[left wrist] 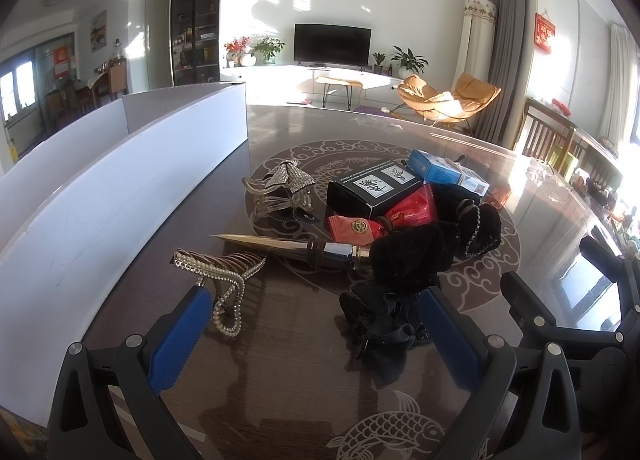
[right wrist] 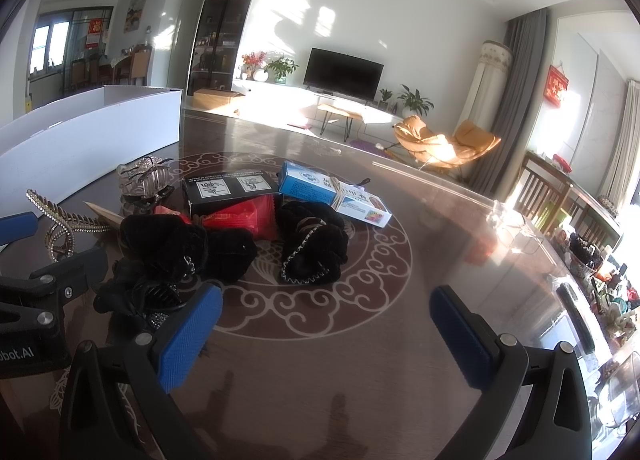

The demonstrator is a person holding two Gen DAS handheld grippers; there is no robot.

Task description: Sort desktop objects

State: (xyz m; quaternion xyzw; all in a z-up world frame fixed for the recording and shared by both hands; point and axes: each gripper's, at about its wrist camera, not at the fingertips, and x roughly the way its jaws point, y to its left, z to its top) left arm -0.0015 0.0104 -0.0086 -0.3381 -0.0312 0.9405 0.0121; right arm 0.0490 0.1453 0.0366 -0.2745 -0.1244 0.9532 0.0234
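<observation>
A pile of small objects lies on the dark patterned table point(left wrist: 280, 380). In the left wrist view I see a pearl hair clip point(left wrist: 224, 280), a clear rhinestone claw clip point(left wrist: 280, 196), a gold pointed pen-like object point(left wrist: 288, 248), a black box point(left wrist: 372, 188), red sachets point(left wrist: 384, 220), a blue box point(left wrist: 440, 170), black velvet scrunchies point(left wrist: 432, 248) and a black bow clip point(left wrist: 384, 324). My left gripper point(left wrist: 316, 336) is open, low over the table, between the pearl clip and the bow clip. My right gripper point(right wrist: 326, 334) is open and empty in front of a beaded black scrunchie point(right wrist: 312, 248).
A white open box point(left wrist: 120, 180) stands along the left side of the table; it also shows in the right wrist view point(right wrist: 92, 140). The right gripper's body point(left wrist: 580, 300) sits right of the pile. Clutter lines the table's right edge point(right wrist: 592, 260).
</observation>
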